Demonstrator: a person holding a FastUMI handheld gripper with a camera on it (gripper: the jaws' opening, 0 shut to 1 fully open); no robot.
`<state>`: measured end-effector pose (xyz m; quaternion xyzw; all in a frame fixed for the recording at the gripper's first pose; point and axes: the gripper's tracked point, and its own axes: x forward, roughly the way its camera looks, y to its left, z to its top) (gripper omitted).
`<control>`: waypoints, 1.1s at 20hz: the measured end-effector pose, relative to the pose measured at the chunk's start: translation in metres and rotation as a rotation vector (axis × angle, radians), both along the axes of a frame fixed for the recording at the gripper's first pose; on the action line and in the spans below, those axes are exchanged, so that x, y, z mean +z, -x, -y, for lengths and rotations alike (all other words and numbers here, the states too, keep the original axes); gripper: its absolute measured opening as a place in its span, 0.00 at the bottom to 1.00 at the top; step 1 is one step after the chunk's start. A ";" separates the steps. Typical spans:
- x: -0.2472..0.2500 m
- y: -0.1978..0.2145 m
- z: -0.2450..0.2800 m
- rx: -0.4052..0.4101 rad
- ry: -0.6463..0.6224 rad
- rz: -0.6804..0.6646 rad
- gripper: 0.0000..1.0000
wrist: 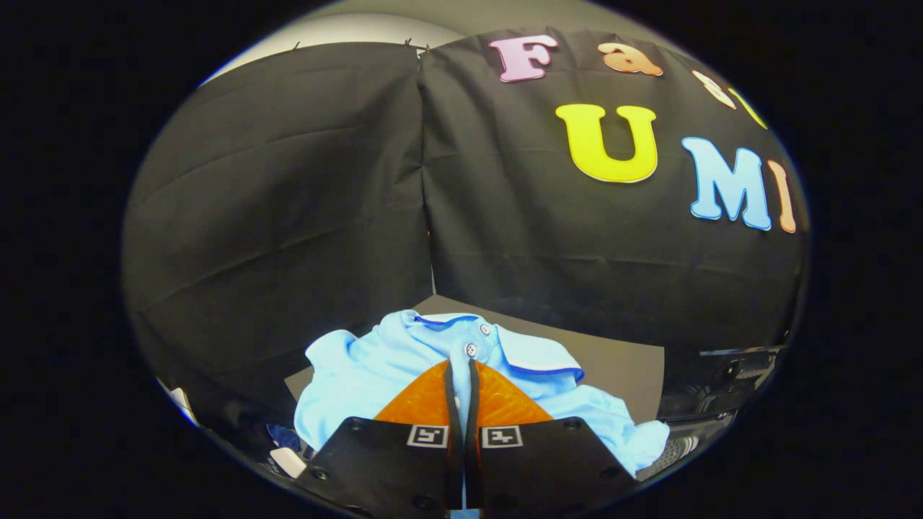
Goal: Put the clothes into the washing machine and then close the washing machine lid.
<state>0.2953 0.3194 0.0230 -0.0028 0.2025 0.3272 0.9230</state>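
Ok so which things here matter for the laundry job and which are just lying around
For the job:
light blue shirt, crumpled on the table
gripper, fingers nearly closed over the shirt's button placket, a strip of fabric showing between them

Lying about:
grey table surface
dark equipment beyond the shirt, too dim to identify

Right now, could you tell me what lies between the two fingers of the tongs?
In the gripper view, a thin strip of the light blue shirt, at its button placket, shows in the narrow gap between the nearly closed fingers of the tongs.
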 end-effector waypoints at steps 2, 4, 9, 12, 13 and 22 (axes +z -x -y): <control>0.012 0.000 0.010 -0.008 -0.021 0.016 0.03; 0.022 0.002 0.022 -0.015 -0.037 0.028 0.03; 0.037 0.004 0.057 -0.058 -0.059 0.044 0.03; 0.041 0.000 0.083 -0.098 -0.064 0.053 0.03; 0.040 -0.002 0.092 -0.111 -0.063 0.056 0.03; 0.035 -0.006 0.175 -0.235 -0.078 0.050 0.03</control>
